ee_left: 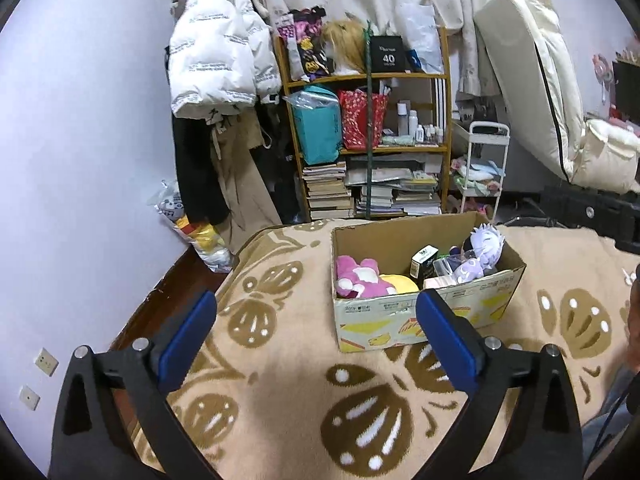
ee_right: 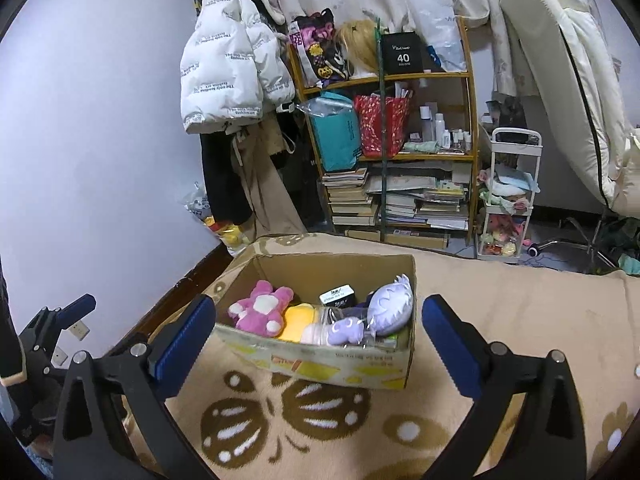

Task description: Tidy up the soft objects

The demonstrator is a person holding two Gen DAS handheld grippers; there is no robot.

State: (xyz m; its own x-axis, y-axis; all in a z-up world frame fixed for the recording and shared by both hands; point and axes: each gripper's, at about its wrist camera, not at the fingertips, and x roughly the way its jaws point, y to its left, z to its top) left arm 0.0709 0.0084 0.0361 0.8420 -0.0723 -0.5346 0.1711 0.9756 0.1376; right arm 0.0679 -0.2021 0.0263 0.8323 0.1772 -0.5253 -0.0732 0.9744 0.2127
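An open cardboard box [ee_left: 424, 316] [ee_right: 340, 364] stands on a beige blanket with brown butterfly patterns [ee_left: 288, 360] [ee_right: 500, 320]. Inside lie a pink plush [ee_left: 358, 278] [ee_right: 260, 308], a yellow soft toy [ee_left: 400, 283] [ee_right: 298, 322], a pale purple plush doll [ee_left: 482, 250] [ee_right: 390, 308] and a small black box [ee_left: 423, 260] [ee_right: 337, 296]. My left gripper [ee_left: 316, 332] is open and empty, in front of the box. My right gripper [ee_right: 318, 336] is open and empty, its fingers either side of the box's near wall. The left gripper also shows in the right wrist view [ee_right: 76, 308] at far left.
A wooden shelf [ee_left: 368, 148] [ee_right: 394, 152] with bags, bottles and stacked books stands behind. A white puffer jacket [ee_left: 216, 48] [ee_right: 232, 56] hangs at left. A white trolley [ee_left: 482, 168] [ee_right: 508, 196] and an upright mattress [ee_left: 536, 80] [ee_right: 560, 72] are at right.
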